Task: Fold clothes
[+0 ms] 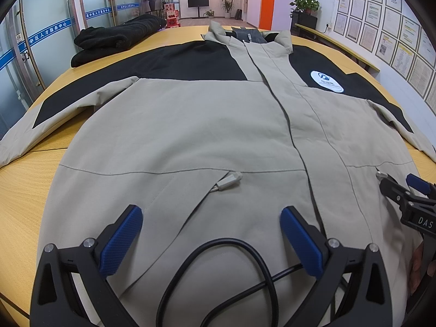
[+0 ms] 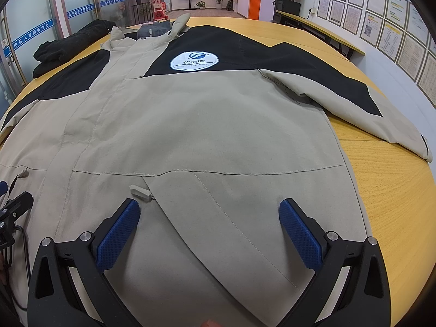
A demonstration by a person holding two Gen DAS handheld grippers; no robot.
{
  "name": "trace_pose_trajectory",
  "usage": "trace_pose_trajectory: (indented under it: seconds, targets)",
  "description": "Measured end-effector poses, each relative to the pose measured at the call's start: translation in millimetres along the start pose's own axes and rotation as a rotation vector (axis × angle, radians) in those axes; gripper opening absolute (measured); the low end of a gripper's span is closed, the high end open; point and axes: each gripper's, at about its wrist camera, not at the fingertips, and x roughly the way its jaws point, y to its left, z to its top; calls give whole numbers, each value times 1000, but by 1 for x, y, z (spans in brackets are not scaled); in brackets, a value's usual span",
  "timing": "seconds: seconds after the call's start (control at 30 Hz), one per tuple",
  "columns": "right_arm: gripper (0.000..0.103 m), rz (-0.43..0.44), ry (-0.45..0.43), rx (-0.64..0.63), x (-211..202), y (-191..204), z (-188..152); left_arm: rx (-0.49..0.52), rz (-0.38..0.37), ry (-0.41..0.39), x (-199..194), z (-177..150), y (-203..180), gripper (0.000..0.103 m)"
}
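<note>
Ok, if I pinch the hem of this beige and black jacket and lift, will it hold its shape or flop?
Probably flop: the jacket lies flat and draped on the table, its sleeve slack. The smooth woven shell may slip between the open left gripper pads, so take a deep bite. It looks lined, likely heavier than a shirt; the zipper pull may dangle.

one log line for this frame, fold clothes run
stage: pre-fold | jacket: flat, front up, sleeves spread on table | left gripper: open over hem | right gripper: open over hem | black garment: far left
</note>
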Motion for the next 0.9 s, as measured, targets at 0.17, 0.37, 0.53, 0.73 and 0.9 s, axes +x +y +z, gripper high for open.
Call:
trace_pose_trajectory:
  seconds: [0.17, 0.37, 0.53, 0.73, 0.9]
  targets:
    - [103, 0, 0, 0, 0, 0, 0, 0, 1, 0, 4, 1, 2, 103]
    - [103, 0, 0, 0, 0, 0, 0, 0, 1, -1, 4, 2, 2, 103]
    - [103, 0, 0, 0, -1, -1, 1, -1, 0, -1, 3, 1, 3, 103]
    - [103, 0, 0, 0, -2, -3, 5, -1, 0, -1, 3, 1, 3, 103]
    - [103, 1, 4, 0, -2, -4, 5, 1, 3, -2, 3, 1, 2, 103]
